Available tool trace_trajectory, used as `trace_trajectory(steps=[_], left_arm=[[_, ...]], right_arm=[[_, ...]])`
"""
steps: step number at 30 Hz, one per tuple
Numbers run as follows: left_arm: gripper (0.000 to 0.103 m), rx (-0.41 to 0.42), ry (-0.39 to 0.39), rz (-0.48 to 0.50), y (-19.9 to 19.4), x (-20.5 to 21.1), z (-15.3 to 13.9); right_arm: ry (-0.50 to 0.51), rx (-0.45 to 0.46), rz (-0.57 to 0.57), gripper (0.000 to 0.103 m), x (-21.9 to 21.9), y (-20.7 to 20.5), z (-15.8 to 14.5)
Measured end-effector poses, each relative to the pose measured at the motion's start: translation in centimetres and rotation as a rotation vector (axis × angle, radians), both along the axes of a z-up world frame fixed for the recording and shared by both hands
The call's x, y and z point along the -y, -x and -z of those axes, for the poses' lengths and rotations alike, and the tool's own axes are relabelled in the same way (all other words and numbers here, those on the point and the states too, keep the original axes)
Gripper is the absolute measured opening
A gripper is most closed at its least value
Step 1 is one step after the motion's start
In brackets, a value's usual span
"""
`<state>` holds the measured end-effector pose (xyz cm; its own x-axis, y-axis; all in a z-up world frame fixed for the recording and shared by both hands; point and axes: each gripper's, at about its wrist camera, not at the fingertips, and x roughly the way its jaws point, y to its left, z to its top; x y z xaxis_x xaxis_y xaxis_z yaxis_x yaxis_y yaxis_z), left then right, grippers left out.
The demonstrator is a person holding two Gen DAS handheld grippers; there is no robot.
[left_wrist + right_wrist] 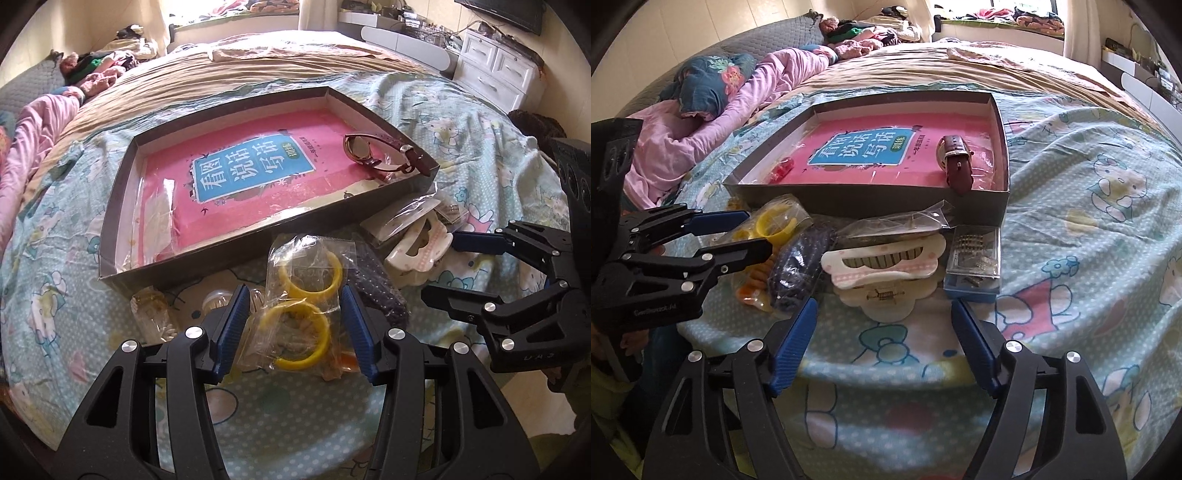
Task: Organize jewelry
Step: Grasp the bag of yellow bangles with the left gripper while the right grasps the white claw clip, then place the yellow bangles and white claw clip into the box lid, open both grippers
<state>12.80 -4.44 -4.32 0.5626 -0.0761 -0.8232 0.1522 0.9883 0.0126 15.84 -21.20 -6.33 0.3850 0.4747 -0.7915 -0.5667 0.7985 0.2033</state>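
A grey shallow box (122, 173) (871, 201) lies on the bed, lined with a pink book. A watch with a maroon strap (384, 153) (956, 162) rests in its right end, and a small red item (781, 170) in its left end. My left gripper (293, 308) is open, its jaws on either side of a clear bag with yellow bangles (303, 314) (772, 221). My right gripper (884, 325) is open and empty, just before a white hair claw (882, 266) (417, 251). It shows from the side in the left wrist view (439, 266).
In front of the box lie a dark dotted pouch (796, 266), a clear packet (901, 221), a small clear case on a blue base (975, 258) and little glass jars (151, 314). Pink bedding and clothes are piled at the far left. A white dresser (498, 70) stands far right.
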Motion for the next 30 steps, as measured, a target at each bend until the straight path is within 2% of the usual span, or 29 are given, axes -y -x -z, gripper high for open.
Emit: trace_trajectory(steps=[3, 14, 18, 19, 30], left_arm=[[0.034, 0.006, -0.022, 0.004, -0.1, 0.1, 0.1], [0.033, 0.029, 0.087, -0.042, 0.6, -2.5, -1.3], [0.033, 0.053, 0.111, -0.058, 1.0, -3.3, -2.3], [0.033, 0.057, 0.114, -0.062, 1.1, -3.5, -2.4], [0.033, 0.095, 0.157, -0.096, 1.7, -5.2, -3.9]], right_arm=[[0.005, 0.003, 0.003, 0.073, -0.3, -0.3, 0.2], [0.008, 0.015, 0.019, 0.073, -1.6, -0.8, 0.7], [0.011, 0.036, 0.031, 0.068, -2.0, -0.6, 0.7], [0.014, 0.043, 0.032, 0.06, -2.1, -0.6, 0.6], [-0.007, 0.071, 0.002, 0.059, -1.0, 0.9, -1.5]])
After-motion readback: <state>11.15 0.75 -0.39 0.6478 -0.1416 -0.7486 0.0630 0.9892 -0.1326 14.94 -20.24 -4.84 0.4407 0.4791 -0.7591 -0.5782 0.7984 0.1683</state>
